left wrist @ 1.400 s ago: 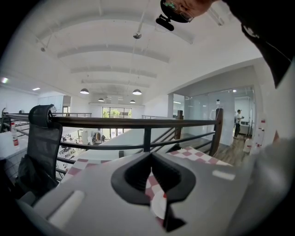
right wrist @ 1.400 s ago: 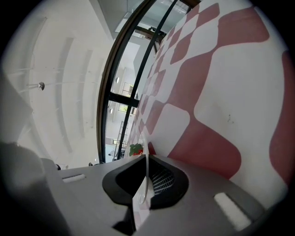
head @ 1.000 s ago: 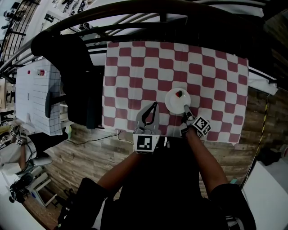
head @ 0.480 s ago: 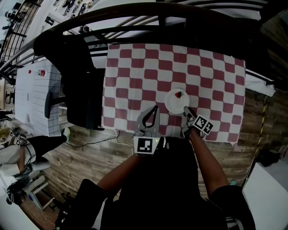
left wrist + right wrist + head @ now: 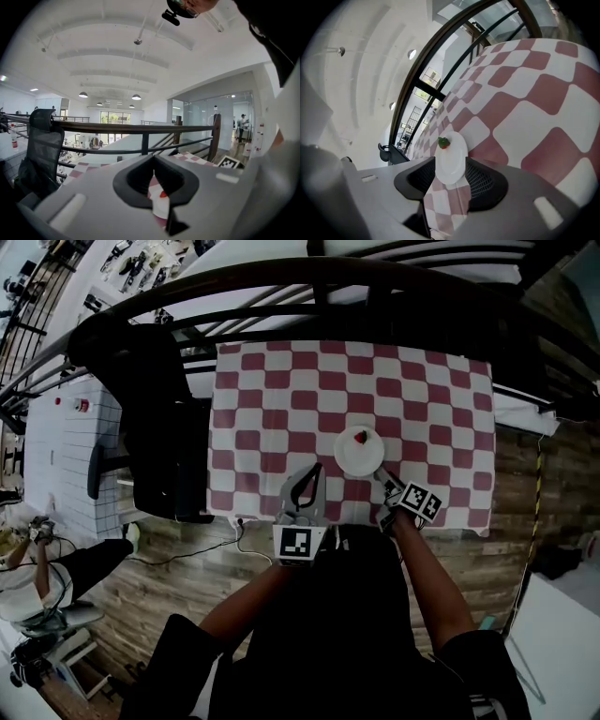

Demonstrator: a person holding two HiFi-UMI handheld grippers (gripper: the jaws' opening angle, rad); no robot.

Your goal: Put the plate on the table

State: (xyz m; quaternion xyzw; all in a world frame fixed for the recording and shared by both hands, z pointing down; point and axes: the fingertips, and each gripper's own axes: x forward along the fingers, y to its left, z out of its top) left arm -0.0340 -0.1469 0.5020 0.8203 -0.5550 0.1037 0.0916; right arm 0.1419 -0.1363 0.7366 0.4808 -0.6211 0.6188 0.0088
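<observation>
Table (image 5: 246,354) status: covered by red-white checked cloth (image 5: 281,413).
White plate (image 5: 349,461) sits flat on the cloth, near the front edge, right of centre.

left hand-held gripper (image 5: 154,159), jaws closed and empty, faces a dark railing (image 5: 140,129).

Bright hall, fisheye views, dark corners.
Soft, even light was cast by ceiling lamps (image 5: 136,97) and far windows (image 5: 112,118); edges were bent and vignetted, the near foreground was blurred, and the plate (image 5: 356,460) was almost washed out.
</observation>
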